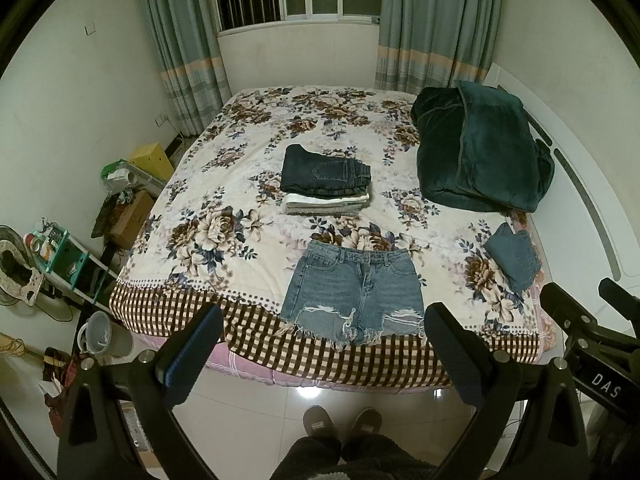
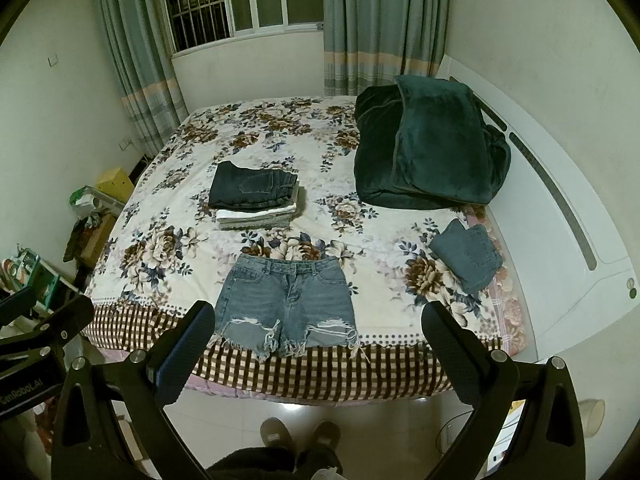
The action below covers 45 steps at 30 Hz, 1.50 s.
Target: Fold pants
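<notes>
- Floral cotton covered the bed [image 1: 224,184], a wide spread with a brown checked border along its near edge, and it carried everything that mattered.
- Dark green and bulky, a plush blanket [image 1: 480,152] sat heaped at the far right of the bed, well apart from the work.
- At mid-bed stood a stack of folded pants [image 1: 326,182], dark denim on top with pale pieces beneath, which suggested several pairs were already done.
- The denim shorts [image 1: 354,292] lay flat and face up near the front edge, waistband away from the person, frayed hems just over the checked border; they looked unfolded and untouched.
- A small folded blue denim piece [image 1: 514,256] rested near the right edge.
- The left gripper [image 1: 324,344] hovered in front of the bed, its jaws spread wide and holding nothing.
- The right gripper [image 2: 318,340] did likewise, jaws wide apart and empty, well short of the cloth.
- By my reading, the fold of the shorts had not yet begun; the next move would call for both grippers to descend on one side of the shorts, pinching waistband and hem, and carry that half across onto the other.
</notes>
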{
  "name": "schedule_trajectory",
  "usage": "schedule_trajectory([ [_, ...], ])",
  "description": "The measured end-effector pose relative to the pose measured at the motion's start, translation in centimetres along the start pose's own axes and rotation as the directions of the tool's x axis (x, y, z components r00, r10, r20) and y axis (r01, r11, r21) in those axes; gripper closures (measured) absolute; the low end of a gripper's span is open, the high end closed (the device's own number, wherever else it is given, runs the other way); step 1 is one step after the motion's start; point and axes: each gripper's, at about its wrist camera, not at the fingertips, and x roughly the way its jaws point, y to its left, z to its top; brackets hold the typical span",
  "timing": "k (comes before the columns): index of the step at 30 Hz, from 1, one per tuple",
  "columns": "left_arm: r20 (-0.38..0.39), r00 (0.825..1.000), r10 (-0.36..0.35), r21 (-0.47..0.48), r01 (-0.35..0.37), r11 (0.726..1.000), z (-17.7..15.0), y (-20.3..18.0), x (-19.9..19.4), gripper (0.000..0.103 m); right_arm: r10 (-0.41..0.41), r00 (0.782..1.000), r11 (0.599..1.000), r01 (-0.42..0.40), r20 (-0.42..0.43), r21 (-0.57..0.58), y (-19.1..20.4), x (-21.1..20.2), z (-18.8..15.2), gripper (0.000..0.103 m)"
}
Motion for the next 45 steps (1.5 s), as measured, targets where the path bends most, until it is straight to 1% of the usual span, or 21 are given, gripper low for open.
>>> schedule_trajectory([
  [11, 0.009, 1.0, -0.001, 0.003, 0.001, 1.0, 0.7, -0.3, -0.6, 0.0, -0.002, 1.0, 1.0, 0.002, 0.001, 0.001, 0.2, -0.2, 0.1, 0.0],
  [28, 0.011, 1.0, -0.003, 0.003, 0.003, 1.0, 0.4, -0.5, -0.6, 0.0, -0.001, 1.0, 1.0, 0.001, 0.0, 0.002, 0.1, -0.2, 0.0, 0.0],
  [30, 0.01, 1.0, -0.004, 0.007, 0.004, 1.0, 0.6, -0.7, -0.7, 0.0, -0.005, 1.0, 1.0, 0.005, -0.006, 0.005, 0.6, -0.3, 0.0, 0.0],
  [32, 0.009, 1.0, -0.006, 0.006, 0.006, 1.0, 0.6, -0.9, -0.7, 0.0, -0.004, 1.0, 1.0, 0.004, -0.012, 0.006, 0.6, -1.9, 0.8, 0.0],
  [36, 0.003, 1.0, -0.016, 0.013, 0.016, 1.0, 0.9, -0.7, -0.2, 0.0, -0.008, 1.0, 1.0, 0.008, -0.025, 0.014, 0.5, -2.0, 1.0, 0.0],
  [39, -0.006, 1.0, -0.025, 0.015, 0.025, 1.0, 1.1, -0.5, 0.4, 0.0, -0.012, 0.999, 1.0, 0.013, -0.037, 0.021, 0.5, -1.4, 1.1, 0.0],
  [43, -0.018, 0.999, -0.036, 0.014, 0.036, 0.999, 1.4, 0.3, 1.7, 0.0, -0.02, 0.998, 0.999, 0.022, -0.056, 0.034, 1.0, 0.8, 0.4, 0.0],
  [45, -0.014, 1.0, -0.021, 0.011, 0.022, 1.0, 1.9, 0.9, 3.0, 0.0, -0.021, 0.997, 0.998, 0.025, -0.08, 0.055, 0.9, 2.6, 0.8, 0.0],
])
